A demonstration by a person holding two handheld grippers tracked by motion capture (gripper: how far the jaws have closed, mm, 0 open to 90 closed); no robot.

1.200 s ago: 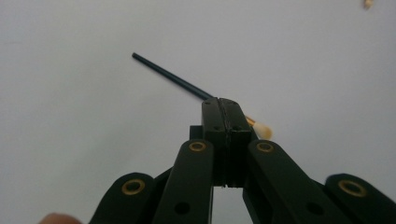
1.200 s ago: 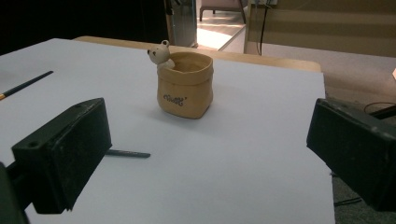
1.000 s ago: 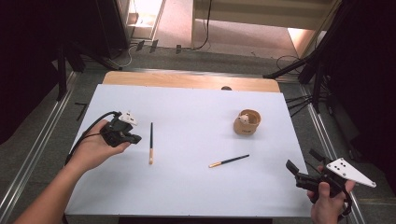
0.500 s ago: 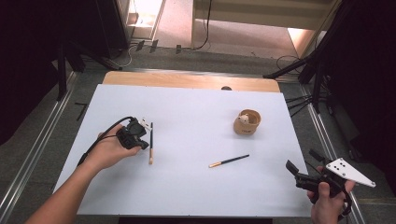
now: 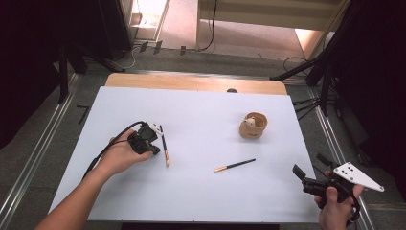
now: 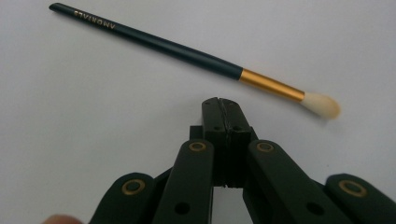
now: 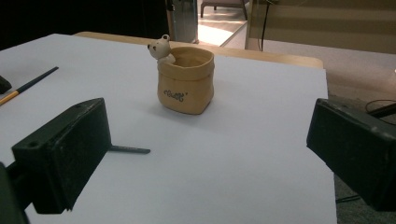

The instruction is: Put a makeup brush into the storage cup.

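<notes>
A dark-handled makeup brush (image 5: 164, 143) with a gold ferrule and pale bristles lies on the white table (image 5: 201, 110). My left gripper (image 5: 147, 140) is shut and empty, its tips just left of that brush. In the left gripper view the closed jaws (image 6: 223, 105) stop just short of the brush (image 6: 187, 49), near its ferrule. A second brush (image 5: 234, 166) lies nearer the middle. My right gripper (image 5: 311, 165) hovers open and empty at the front right corner. In the right gripper view its jaws (image 7: 210, 126) frame a tan cup (image 7: 187, 84) with a small bear on its rim.
The tan cup (image 5: 253, 125) stands right of centre, towards the back. The second brush's handle tip (image 7: 130, 150) shows beside the right gripper's left jaw. Beyond the table's far wooden edge (image 5: 191, 82) are floor, cables and stand legs.
My left hand has moved right and down, from well left of the brush to right beside it. The right hand and both brushes have stayed put.
</notes>
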